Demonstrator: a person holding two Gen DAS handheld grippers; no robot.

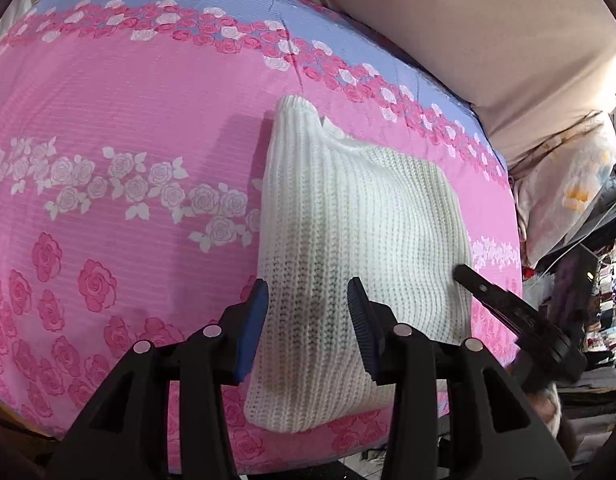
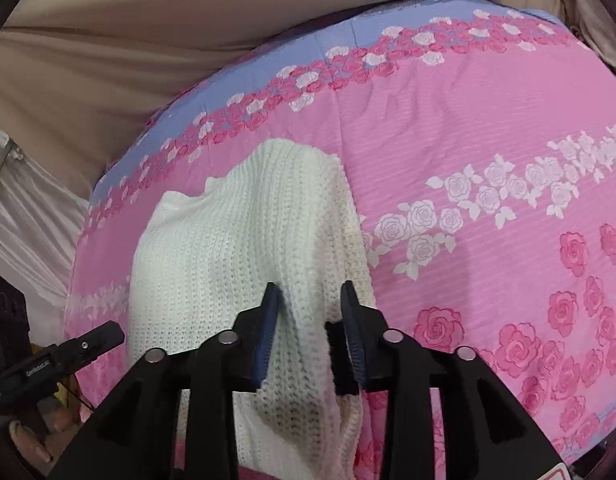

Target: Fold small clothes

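A: What's the garment like?

B: A white sweater (image 1: 347, 248) in chunky ribbed knit, folded into a rough rectangle, with one narrower folded end reaching toward the far side of the bed. It lies flat on the bed (image 1: 120, 128), which has a pink cover printed with white and deep-pink roses and a lavender band along the far edge.

A: And the left tool (image 1: 308, 308)?

B: Its jaws stand partly apart, blue ribbed pads facing each other above the near part of the knit. Nothing is pinched between them.

A: The right tool (image 2: 309, 308)?

B: Also partly apart, over the sweater's right edge. That edge bunches up in a soft ridge between the pads, but they don't press on it. A strip of black fuzzy material sits on the inner face of one finger.

A: Anything around?

B: Beige fabric (image 1: 487, 32) rises behind the bed. A pale flowered pillow (image 1: 567, 184) sits beside it, with cluttered stacks beyond. Each tool shows at the edge of the other's view, near the sweater's side.
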